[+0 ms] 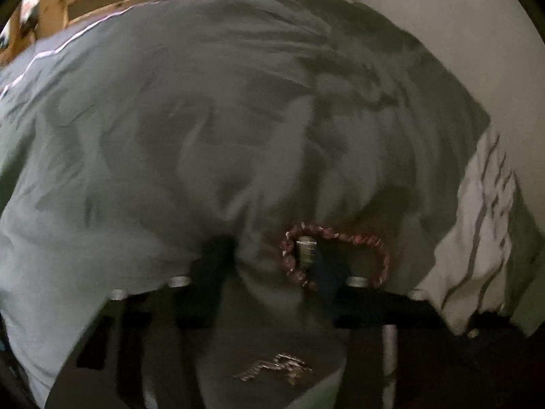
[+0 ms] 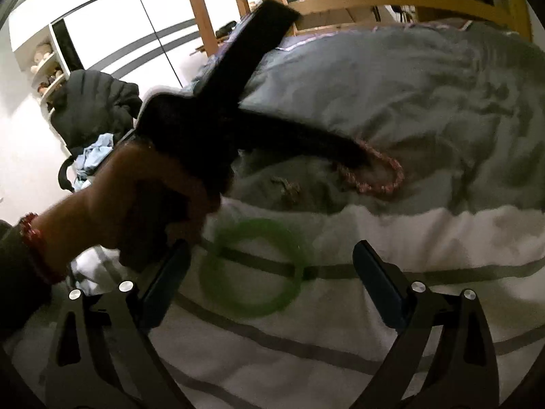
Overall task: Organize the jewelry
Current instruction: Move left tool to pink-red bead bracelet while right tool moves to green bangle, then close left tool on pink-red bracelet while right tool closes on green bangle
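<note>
A pink beaded bracelet [image 1: 340,235] lies on the grey bedspread [image 1: 204,119]. My left gripper [image 1: 272,252] is open, its right finger tip inside the bracelet's loop. A small gold chain [image 1: 276,369] lies on the spread below the fingers. In the right wrist view the left gripper [image 2: 354,156] reaches to the bracelet [image 2: 381,177], and the gold chain [image 2: 289,187] lies left of it. A green bangle [image 2: 252,269] lies on the white striped cover between my right gripper's open fingers [image 2: 272,272], which hold nothing.
A wooden bed frame [image 2: 357,0] runs along the far edge. A dark jacket [image 2: 95,109] and blue cloth sit left of the bed, with a white wardrobe [image 2: 119,20] behind. The person's hand [image 2: 136,197] holds the left gripper.
</note>
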`<state>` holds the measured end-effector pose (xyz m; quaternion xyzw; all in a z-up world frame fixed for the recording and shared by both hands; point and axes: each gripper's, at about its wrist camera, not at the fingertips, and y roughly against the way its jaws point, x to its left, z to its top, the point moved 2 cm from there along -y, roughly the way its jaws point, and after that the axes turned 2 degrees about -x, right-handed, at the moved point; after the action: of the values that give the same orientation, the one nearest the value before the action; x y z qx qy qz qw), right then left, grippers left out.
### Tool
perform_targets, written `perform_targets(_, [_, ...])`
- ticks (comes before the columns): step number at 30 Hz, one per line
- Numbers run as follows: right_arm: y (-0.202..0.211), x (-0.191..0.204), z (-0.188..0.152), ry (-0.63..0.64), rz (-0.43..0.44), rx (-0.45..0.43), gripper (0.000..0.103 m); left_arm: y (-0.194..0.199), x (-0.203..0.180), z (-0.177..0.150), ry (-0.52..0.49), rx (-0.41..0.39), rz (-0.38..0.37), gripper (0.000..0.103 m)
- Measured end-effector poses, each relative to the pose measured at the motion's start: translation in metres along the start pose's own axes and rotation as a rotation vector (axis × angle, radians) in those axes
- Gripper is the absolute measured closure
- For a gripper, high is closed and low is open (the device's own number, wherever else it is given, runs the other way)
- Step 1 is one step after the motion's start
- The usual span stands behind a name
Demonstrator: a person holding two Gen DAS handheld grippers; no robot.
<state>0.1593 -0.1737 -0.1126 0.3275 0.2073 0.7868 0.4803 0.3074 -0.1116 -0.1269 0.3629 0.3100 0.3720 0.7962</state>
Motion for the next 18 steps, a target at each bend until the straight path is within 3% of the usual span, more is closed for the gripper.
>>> perform_targets(1, [-0.002,0.0,0.0,0.002,0.001,0.005,0.008,0.003,0.003,0.002,0.022,0.001,-0.011,0.09])
perform_targets(4, [-0.013,0.003,-0.003,0.024,-0.011,0.038,0.009,0.005,0.0,0.003,0.01,0.008,0.01,0.091])
perform_targets(7, [-0.028,0.008,-0.01,0.079,-0.072,0.12,0.029,0.005,-0.008,0.004,-0.01,0.0,0.062,0.092])
perform_targets(9, [-0.028,0.012,-0.012,0.121,-0.116,0.127,0.05,0.013,-0.007,0.008,-0.009,-0.017,0.074,0.092])
perform_targets(12, [-0.025,0.01,-0.01,0.122,-0.144,0.129,0.071,0.025,-0.006,0.013,-0.012,-0.045,0.069,0.092])
perform_targets(15, [-0.021,0.001,-0.006,0.083,-0.154,0.111,0.087,0.036,-0.005,0.017,-0.007,-0.061,0.062,0.092])
perform_targets(18, [-0.016,0.0,-0.003,0.081,-0.172,0.084,0.093,0.045,-0.004,0.022,-0.001,-0.088,0.068,0.092])
